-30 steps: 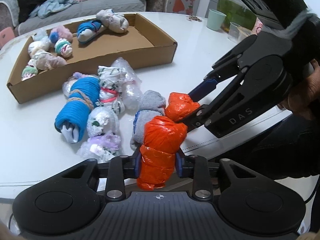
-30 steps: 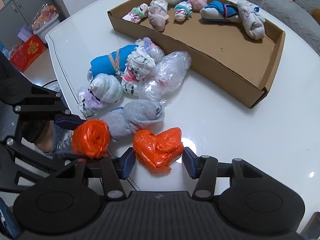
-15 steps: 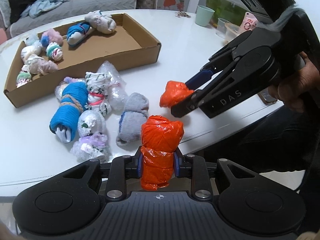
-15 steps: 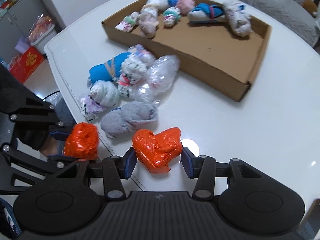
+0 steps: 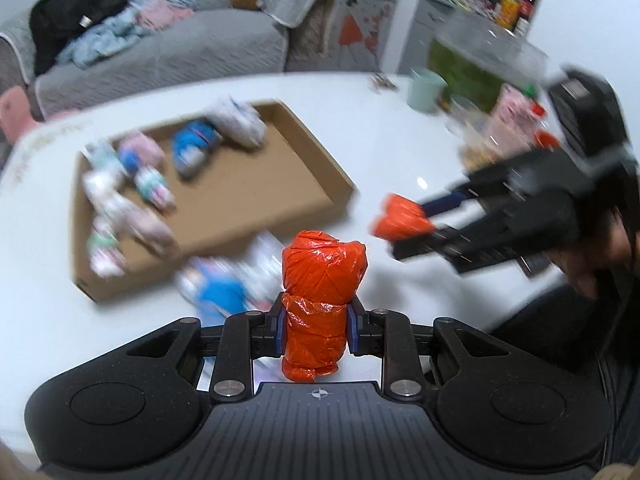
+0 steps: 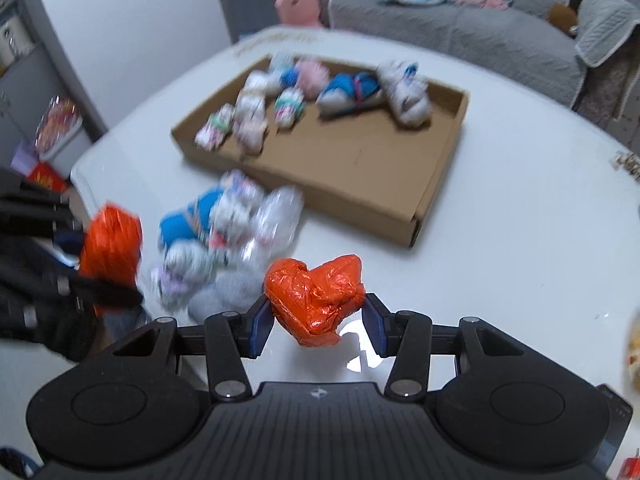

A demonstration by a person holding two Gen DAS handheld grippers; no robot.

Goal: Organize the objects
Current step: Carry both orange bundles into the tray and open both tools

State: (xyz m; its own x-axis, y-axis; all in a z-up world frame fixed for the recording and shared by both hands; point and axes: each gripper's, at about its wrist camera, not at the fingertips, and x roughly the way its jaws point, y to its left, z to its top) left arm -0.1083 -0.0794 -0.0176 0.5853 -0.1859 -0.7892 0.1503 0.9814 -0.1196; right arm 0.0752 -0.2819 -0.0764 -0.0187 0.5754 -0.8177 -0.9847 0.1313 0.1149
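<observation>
White table (image 6: 520, 208) below both tongs, with a shallow cardboard tray (image 6: 436, 200) of rolled bundles beyond them and a loose pile of bundles (image 6: 224, 232) between tray and tongs. Left tongs (image 5: 316, 322) pinching an upright orange bundle (image 5: 320, 276), lifted off the table. Right tongs (image 6: 316, 322) pinching a crumpled orange bundle (image 6: 316, 296), also off the table.
</observation>
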